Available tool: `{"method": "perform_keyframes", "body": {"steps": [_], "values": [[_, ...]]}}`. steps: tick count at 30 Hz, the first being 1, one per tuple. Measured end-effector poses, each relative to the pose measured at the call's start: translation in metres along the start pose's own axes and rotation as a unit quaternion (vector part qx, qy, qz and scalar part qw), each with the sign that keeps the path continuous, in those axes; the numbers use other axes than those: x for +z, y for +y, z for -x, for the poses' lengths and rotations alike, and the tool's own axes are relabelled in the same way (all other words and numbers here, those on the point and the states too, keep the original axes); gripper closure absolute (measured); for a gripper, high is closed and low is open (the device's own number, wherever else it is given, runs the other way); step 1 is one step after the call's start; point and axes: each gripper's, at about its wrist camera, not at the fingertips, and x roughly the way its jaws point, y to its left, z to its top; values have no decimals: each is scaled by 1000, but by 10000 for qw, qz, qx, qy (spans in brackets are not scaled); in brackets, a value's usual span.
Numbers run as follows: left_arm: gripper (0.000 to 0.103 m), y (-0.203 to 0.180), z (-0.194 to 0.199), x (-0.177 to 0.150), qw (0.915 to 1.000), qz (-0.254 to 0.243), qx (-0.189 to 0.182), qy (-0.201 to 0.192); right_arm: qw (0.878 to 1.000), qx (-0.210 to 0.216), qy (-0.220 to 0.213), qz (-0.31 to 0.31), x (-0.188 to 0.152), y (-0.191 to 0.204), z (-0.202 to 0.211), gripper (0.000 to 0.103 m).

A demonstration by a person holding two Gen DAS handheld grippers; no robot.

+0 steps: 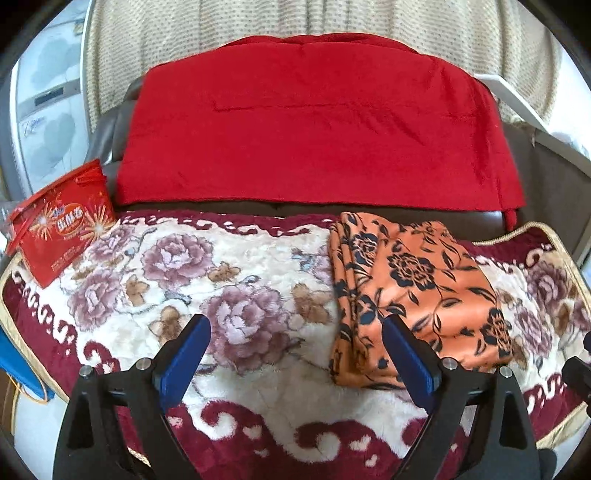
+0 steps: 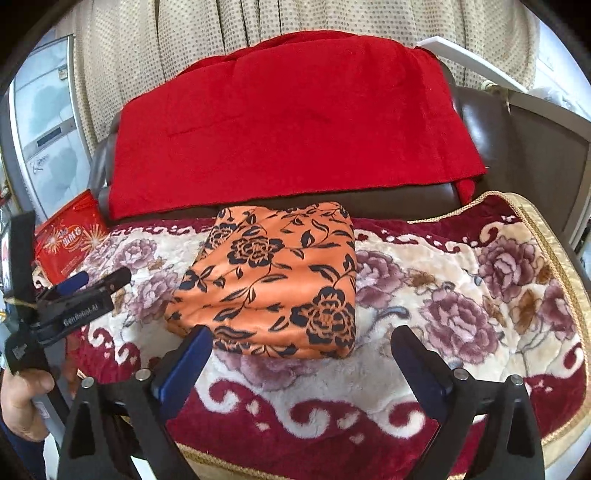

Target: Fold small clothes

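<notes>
Nearest to us, the left gripper (image 1: 295, 343) has its two blue-padded jaws spread wide and holds nothing; the same is true for the right gripper (image 2: 301, 354), also wide apart and empty. Both hover above the plush cream and maroon blanket with purple flowers (image 1: 258, 376).

The folded orange cloth with black flower print (image 2: 280, 280) lies flat on this blanket. It looks already folded into a compact rectangle with stacked layers showing at its left edge. Its long axis runs from near to far, a little slanted.

From the right gripper, the orange cloth is straight ahead, its near edge just in front of the jaws and slightly to the left of their middle. From the left gripper it lies to the right, with the right finger (image 1: 406, 354) in front of its near left corner. We judge the right gripper is better aligned for any last fold or pick.

Left of the orange cloth, at the blanket corner, lies a red printed plastic packet (image 1: 62, 225). Behind the cloth, a red fleece cover (image 2: 291, 122) drapes over a dark brown leather sofa back (image 2: 476, 122), and beyond it hangs a beige dotted curtain (image 1: 332, 18).
</notes>
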Motion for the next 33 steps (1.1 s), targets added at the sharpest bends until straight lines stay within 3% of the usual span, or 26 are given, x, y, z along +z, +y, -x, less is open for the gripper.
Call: {"method": "perform_keyframes", "body": {"steps": [3,9,11,24,28,33], "values": [[9,-12,5,-5,9993,-360,10,100,9999,-121,16,-92,-10,3,5,4],[6,-19,20,-9,9987,-497,-130,-26,9983,-570,107,-30,-18,15,7,4],[2,-16,26,-9,9989,-457,-100,-74,9981,-590,66,-133,-17,16,9,4],[2,-8,24,-11,9992,-361,-70,178,9978,-642,66,-121,-21,25,-4,4],[1,-11,17,-9,9979,-520,266,286,9981,-594,35,-175,-18,21,-8,4],[2,-12,14,-8,9983,-476,183,298,9978,-641,47,-132,-16,18,-14,4]]}}
